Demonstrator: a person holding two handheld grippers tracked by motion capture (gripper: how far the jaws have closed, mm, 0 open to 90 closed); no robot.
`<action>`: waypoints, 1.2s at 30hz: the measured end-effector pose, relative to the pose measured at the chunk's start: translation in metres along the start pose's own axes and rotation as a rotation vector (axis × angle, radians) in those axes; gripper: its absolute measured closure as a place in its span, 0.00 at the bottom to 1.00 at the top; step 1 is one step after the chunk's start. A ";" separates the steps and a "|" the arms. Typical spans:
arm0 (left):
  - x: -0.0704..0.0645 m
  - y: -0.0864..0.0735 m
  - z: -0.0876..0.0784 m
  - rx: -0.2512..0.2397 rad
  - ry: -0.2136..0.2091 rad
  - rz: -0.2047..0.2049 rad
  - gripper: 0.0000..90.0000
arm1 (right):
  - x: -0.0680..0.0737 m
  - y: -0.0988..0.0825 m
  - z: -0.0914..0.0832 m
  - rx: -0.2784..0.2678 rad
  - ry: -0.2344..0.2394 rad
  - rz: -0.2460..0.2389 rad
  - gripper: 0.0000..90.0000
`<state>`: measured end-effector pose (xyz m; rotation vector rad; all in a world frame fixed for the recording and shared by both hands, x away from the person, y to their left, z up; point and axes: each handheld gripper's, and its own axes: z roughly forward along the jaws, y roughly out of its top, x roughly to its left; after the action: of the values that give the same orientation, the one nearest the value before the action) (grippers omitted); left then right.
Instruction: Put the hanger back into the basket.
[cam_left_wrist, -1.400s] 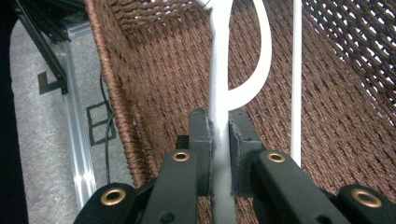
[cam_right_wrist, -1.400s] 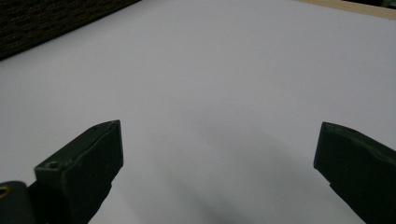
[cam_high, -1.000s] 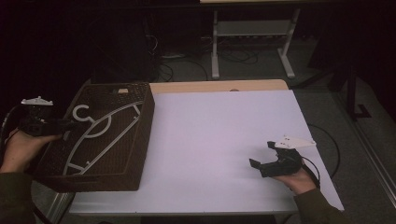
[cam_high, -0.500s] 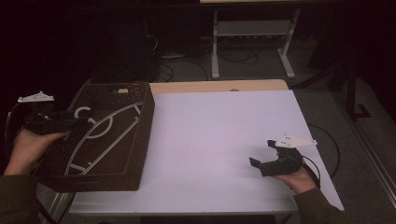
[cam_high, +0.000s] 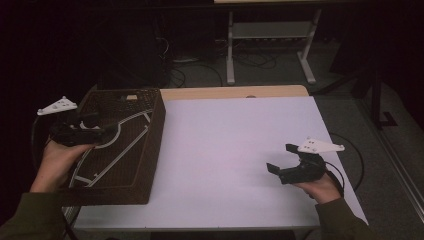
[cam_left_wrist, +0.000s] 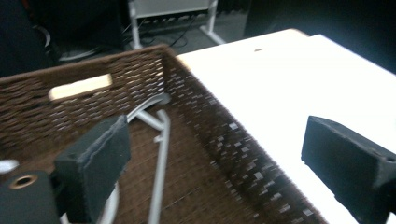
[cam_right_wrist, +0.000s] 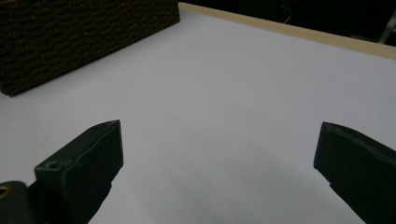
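1 white hanger (cam_high: 107, 145) lay flat on the floor of a dark woven basket (cam_high: 150, 150), which sat at the left end of the table (cam_high: 225, 150), its left part past the table's edge. in the left gripper view the hanger's white bars (cam_left_wrist: 159, 154) ran along the basket bottom below the jaws, and a pale tag (cam_left_wrist: 80, 87) showed on the far wall of the basket (cam_left_wrist: 224, 144).

left gripper (cam_high: 107, 125): held over the basket's left part, above the hanger; jaws had just been opening and stood wide, nothing between them, pads clear of the hanger.

right gripper (cam_high: 281, 159): held low over the table's right part, well apart from the basket; jaws wide, nothing between them. in the right gripper view bare table (cam_right_wrist: 224, 93) lay ahead, with the basket's outer wall (cam_right_wrist: 70, 37) at upper left.

obstructions: the basket's high woven walls stood around the hanger on all sides.

surface: white tabletop with a pale wooden strip (cam_high: 235, 92) along the far edge.

room: dark; a light metal stand (cam_high: 270, 35) and loose cables (cam_high: 185, 60) on the grey floor beyond the table.
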<state>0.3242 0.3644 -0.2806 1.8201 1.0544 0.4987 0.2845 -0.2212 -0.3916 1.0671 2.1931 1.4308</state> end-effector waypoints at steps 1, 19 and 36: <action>-0.004 -0.001 0.002 -0.006 -0.009 0.001 0.05 | 0.000 0.002 -0.001 -0.005 0.002 -0.002 0.01; -0.069 -0.011 0.035 -0.141 -0.186 0.050 0.00 | 0.003 0.031 -0.006 -0.072 0.026 -0.016 0.01; -0.092 -0.030 0.054 -0.235 -0.281 0.036 0.00 | 0.008 0.065 -0.013 -0.183 0.062 -0.023 0.01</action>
<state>0.2992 0.2655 -0.3228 1.6450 0.7406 0.3584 0.2979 -0.2092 -0.3276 0.9439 2.0607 1.6382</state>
